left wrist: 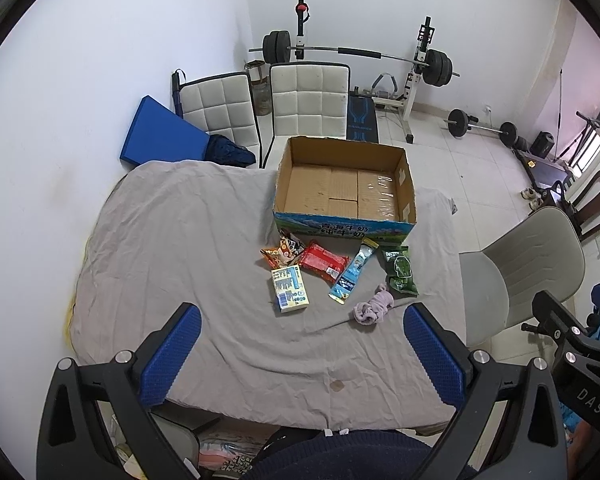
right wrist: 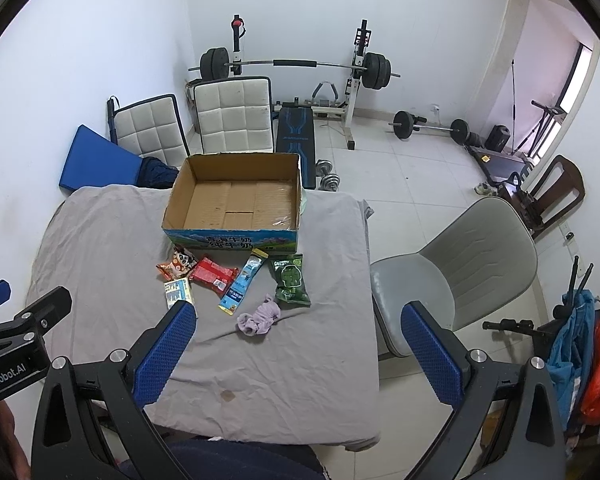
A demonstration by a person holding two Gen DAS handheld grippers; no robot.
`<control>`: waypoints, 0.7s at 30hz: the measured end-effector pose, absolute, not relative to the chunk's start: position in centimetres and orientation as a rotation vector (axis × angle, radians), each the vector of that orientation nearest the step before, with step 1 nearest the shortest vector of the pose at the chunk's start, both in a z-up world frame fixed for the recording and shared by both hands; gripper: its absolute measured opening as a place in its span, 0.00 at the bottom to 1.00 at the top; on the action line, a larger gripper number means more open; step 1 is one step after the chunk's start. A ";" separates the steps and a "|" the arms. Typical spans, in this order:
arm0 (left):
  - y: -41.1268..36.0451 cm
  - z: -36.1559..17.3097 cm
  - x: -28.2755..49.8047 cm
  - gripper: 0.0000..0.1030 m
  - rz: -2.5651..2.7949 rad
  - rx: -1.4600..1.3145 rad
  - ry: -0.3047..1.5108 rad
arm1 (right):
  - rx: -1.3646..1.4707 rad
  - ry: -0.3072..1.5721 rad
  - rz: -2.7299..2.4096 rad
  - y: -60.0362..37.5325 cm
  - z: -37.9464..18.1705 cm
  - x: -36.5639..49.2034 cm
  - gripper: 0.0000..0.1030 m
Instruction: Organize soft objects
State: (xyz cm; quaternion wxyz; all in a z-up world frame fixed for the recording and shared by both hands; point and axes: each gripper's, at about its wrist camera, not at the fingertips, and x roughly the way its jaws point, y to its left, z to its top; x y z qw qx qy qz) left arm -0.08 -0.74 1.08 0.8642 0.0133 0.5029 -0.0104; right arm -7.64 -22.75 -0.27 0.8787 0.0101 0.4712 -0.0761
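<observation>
An empty open cardboard box point(left wrist: 342, 216) point(right wrist: 236, 236) stands at the far side of a table under a grey cloth point(left wrist: 188, 240) point(right wrist: 100, 240). In front of it lie an orange snack bag point(left wrist: 282, 250) point(right wrist: 178, 266), a red packet point(left wrist: 324, 265) point(right wrist: 213, 275), a yellow-blue carton point(left wrist: 290, 289) point(right wrist: 177, 292), a long blue sachet point(left wrist: 354, 271) point(right wrist: 242, 282), a green bag point(left wrist: 400, 274) point(right wrist: 291, 284) and a crumpled lilac sock point(left wrist: 374, 308) point(right wrist: 260, 316). My left gripper point(left wrist: 302, 354) is open and empty above the table's near side. My right gripper point(right wrist: 298, 354) is open and empty, near the table's right edge.
A grey chair point(left wrist: 528, 268) point(right wrist: 456, 276) stands right of the table. Two white padded chairs point(left wrist: 308, 100) point(right wrist: 232, 114), a blue mat point(left wrist: 160, 134) and a barbell rack point(right wrist: 296, 66) stand behind. Loose weights point(right wrist: 430, 126) lie on the tiled floor.
</observation>
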 end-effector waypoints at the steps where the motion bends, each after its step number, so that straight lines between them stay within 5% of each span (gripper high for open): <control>1: -0.8 1.1 -0.2 1.00 -0.021 0.027 1.053 | 0.020 0.981 -0.159 -22.7 -0.3 -7.6 1.00; 21: -0.2 1.3 -0.5 1.00 -0.025 0.019 1.045 | 0.021 0.961 -0.151 -22.1 0.0 -8.2 1.00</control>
